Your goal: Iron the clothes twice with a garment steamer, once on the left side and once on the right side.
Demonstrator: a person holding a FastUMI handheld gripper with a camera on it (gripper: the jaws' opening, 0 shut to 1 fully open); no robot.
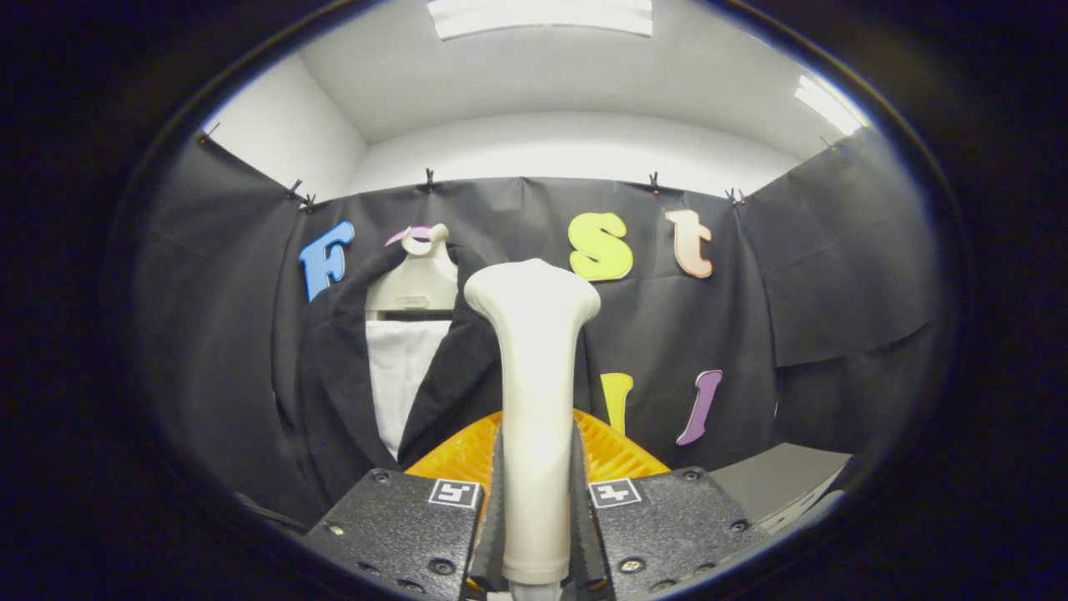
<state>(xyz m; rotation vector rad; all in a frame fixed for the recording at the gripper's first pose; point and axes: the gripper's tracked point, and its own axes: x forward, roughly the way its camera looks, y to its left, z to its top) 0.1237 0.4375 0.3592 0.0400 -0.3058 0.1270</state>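
Steamer (534, 392) clamped upright in claw (536, 501) | dark jacket (334, 392) on hanger (415, 280) beyond | orange basket (617, 455) behind

The garment steamer (534, 401), clamped upright between the fingers of the gripper (536, 517), hides the middle of the orange ribbed object (613, 451) behind it and part of the dark jacket (334, 392). The steamer's base is cut off below. The jacket's hem falls out of view.

No legible text, brand or number: the two square black-and-white markers (455, 492) on the gripper (536, 442), flanking its fingers clamped on the garment steamer (534, 334), bear only coded patterns.
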